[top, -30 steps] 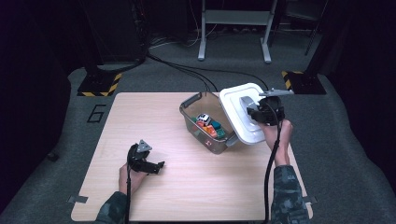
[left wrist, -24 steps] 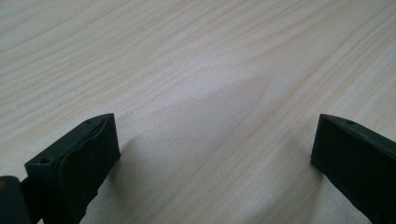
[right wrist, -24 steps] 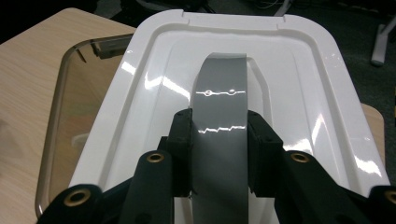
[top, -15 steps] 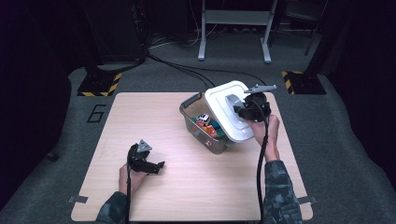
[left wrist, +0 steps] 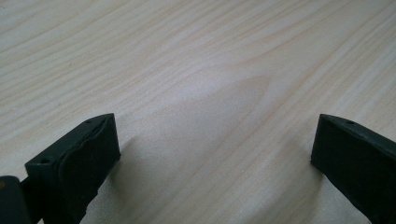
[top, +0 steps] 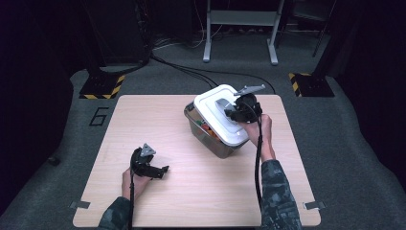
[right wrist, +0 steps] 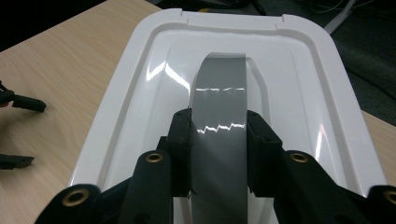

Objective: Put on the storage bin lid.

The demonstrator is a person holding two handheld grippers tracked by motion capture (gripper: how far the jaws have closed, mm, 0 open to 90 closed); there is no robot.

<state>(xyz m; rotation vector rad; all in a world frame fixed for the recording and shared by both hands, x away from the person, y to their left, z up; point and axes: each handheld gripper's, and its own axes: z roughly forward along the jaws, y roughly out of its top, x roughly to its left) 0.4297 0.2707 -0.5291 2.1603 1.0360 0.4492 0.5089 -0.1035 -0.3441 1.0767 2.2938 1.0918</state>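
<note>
The white lid [top: 221, 114] is clamped by its grey handle [right wrist: 218, 140] in the right hand-held gripper [top: 235, 113], both pads squeezing the sides of the strap, as the right gripper view shows. The lid sits tilted right over the clear bin [top: 210, 139], just below and ahead of that gripper, covering most of the opening. A bit of the colourful stuff inside [top: 207, 128] peeks out on the side nearer the left hand.

I'd say this is the put-the-lid-on step, nearly done but not seated: the lid looks skewed to the bin's rim rather than squared up. Next move probably calls for turning it so the corners line up, lowering it flat, then pressing down before letting go. Let go early and it might slide off the edge.

The left hand-held gripper [top: 152, 171] rests on the counter [top: 143, 115] well off to the side of the bin, jaws apart with nothing between them, just bare wood grain in its own view.

Compared with a second ago: the lid was off to the far side of the bin with the toys showing, and the right hand has carried it across onto the opening. The left hand hasn't budged.
</note>
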